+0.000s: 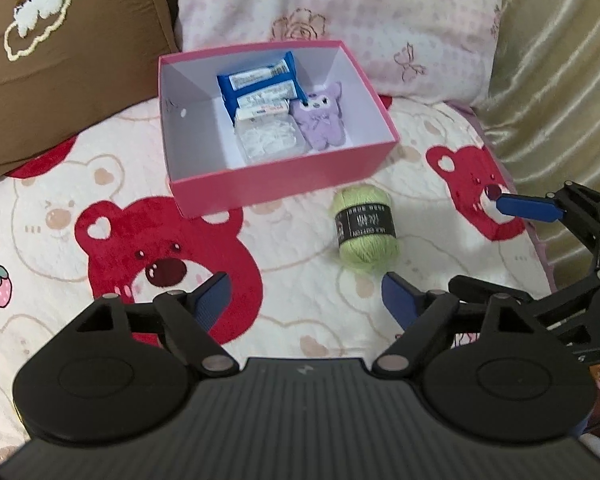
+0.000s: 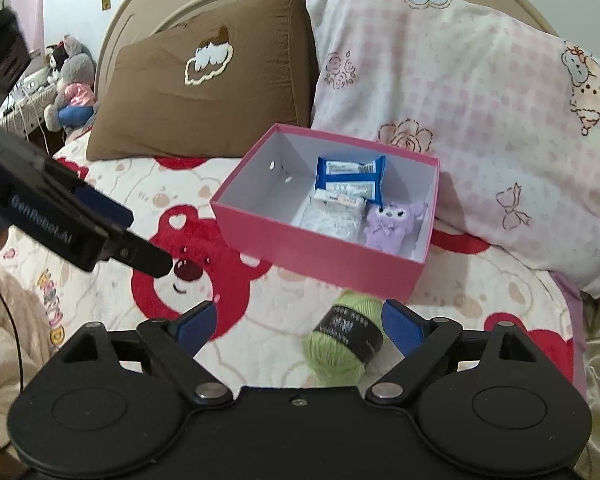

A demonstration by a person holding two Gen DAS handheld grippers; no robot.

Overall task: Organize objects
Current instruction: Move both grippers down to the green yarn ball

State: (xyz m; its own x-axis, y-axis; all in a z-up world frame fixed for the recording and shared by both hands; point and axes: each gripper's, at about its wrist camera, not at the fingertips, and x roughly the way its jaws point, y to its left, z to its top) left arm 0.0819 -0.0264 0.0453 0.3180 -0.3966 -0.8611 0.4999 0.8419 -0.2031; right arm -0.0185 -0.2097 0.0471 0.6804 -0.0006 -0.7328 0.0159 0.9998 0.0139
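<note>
A green yarn ball [image 1: 366, 229] with a black label lies on the bedspread just in front of the pink box [image 1: 284, 184]. The box holds a blue packet [image 1: 256, 82], a clear bag of white items [image 1: 270, 138] and a purple plush toy [image 1: 322, 120]. My left gripper [image 1: 306, 300] is open and empty, below and left of the yarn. My right gripper [image 2: 300, 326] is open, with the yarn ball [image 2: 346, 338] between its fingers near the right fingertip [image 2: 402, 326]. The box also shows in the right wrist view [image 2: 320, 240].
A brown pillow [image 2: 204, 76] and a pink-patterned pillow [image 2: 460, 120] lean on the headboard behind the box. The bear-print bedspread [image 1: 160, 248] covers the bed. Plush toys [image 2: 70, 80] sit on a side stand at far left. A gold cover [image 1: 560, 80] lies at right.
</note>
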